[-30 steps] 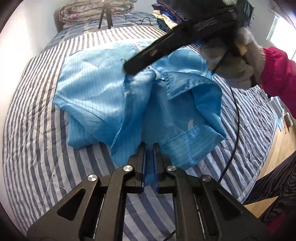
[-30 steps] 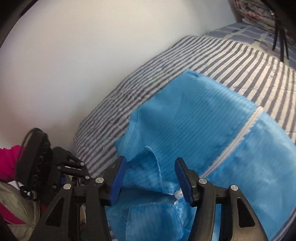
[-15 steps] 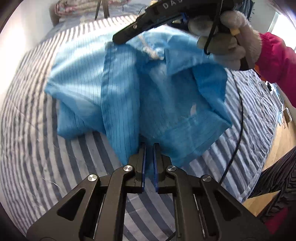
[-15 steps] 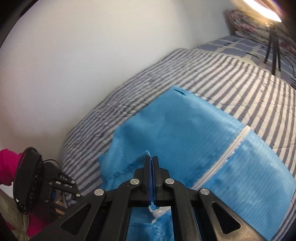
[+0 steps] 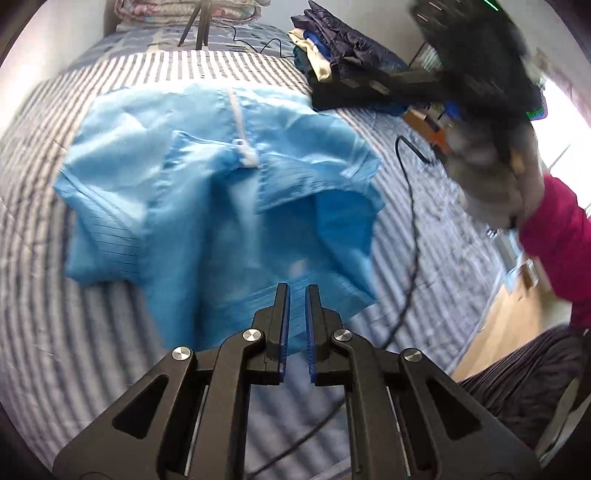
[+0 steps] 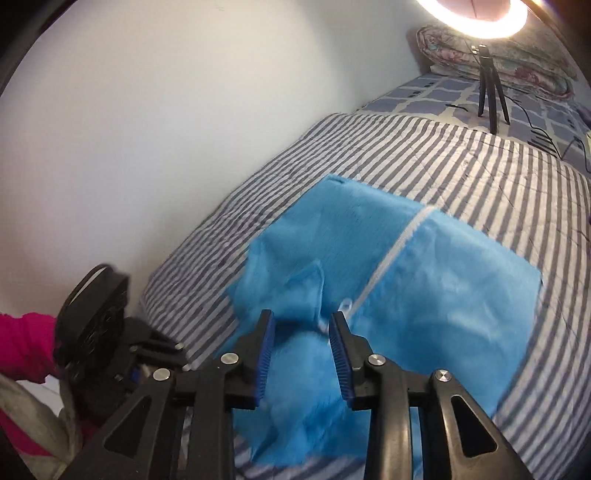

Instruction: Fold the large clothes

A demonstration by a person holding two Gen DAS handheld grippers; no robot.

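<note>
A bright blue zip-front garment (image 5: 207,192) lies rumpled on the grey-striped bed cover (image 5: 55,332); its white zipper (image 5: 240,125) runs away from me up the middle. My left gripper (image 5: 297,317) sits at the near hem, jaws nearly together with blue cloth pinched between them. In the right wrist view the same garment (image 6: 436,295) spreads below my right gripper (image 6: 301,339), whose jaws are opening with nothing pressed between them; the collar and zip pull (image 6: 345,304) lie just beyond. In the left wrist view the right gripper (image 5: 399,79) hangs blurred at the upper right in a gloved hand (image 5: 491,173).
A pile of dark folded clothes (image 5: 343,59) sits at the bed's far right. A tripod (image 6: 489,85) with a ring light (image 6: 480,14) stands near the quilt (image 6: 517,55) at the head. A white wall (image 6: 147,110) borders one side, wooden floor (image 5: 498,332) the other. A black cable (image 5: 410,206) trails over the cover.
The right gripper closed on the cloth by the collar and lifted it, then let go and drew back up to the right. The collar dropped onto the garment. The left gripper kept its hold.
</note>
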